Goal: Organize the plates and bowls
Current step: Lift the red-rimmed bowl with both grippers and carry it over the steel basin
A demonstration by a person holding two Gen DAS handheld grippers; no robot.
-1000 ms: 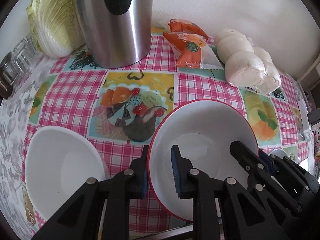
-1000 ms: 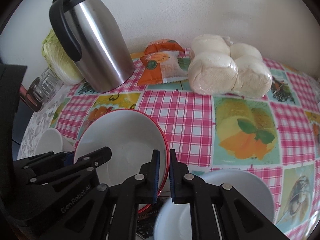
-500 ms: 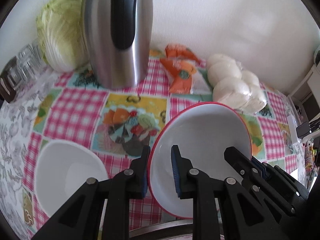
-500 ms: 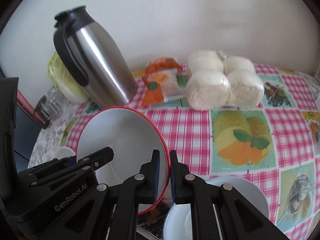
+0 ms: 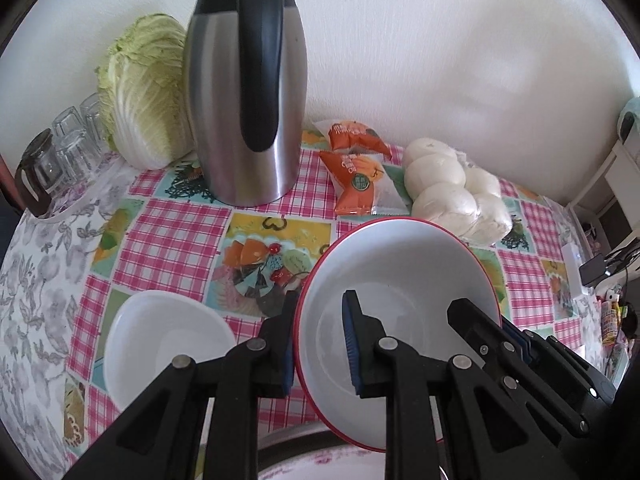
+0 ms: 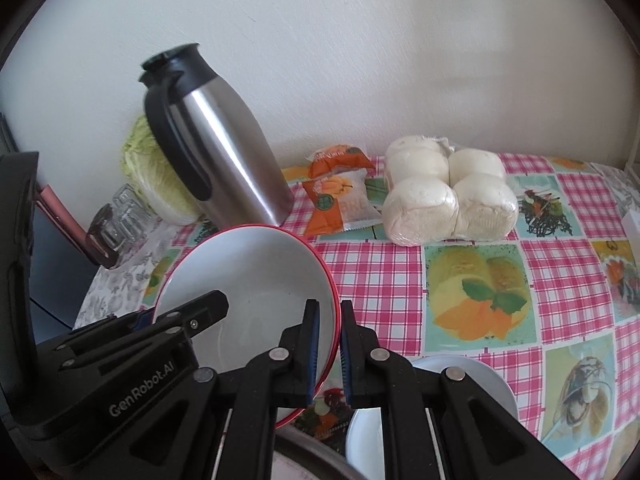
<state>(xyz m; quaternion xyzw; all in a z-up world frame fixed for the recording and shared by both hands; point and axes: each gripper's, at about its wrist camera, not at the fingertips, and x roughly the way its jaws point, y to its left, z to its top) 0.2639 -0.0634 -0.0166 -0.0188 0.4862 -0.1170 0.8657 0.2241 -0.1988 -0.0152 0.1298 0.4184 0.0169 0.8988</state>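
Note:
A white bowl with a red rim (image 5: 400,280) hangs tilted above the checked tablecloth, held from both sides. My left gripper (image 5: 318,308) is shut on its left rim, one pad inside and one outside. Across the bowl, my right gripper (image 6: 329,312) is shut on the right rim (image 6: 332,292) the same way. Each gripper shows in the other's view: the right gripper (image 5: 480,320) and the left gripper (image 6: 192,316). A plain white bowl (image 5: 160,340) sits on the table to the left. Another white dish (image 6: 480,384) lies below the right gripper.
A steel jug (image 5: 248,100) with a black handle stands at the back, a cabbage (image 5: 148,92) and glasses (image 5: 68,144) to its left. Orange snack packets (image 5: 356,168) and wrapped white buns (image 5: 452,188) lie at the back right. A metal rim (image 6: 304,440) shows at the near edge.
Both grippers have risen with the red-rimmed bowl between them, and it now hangs higher over the table and tips more. The plain white bowl and the dish stayed put.

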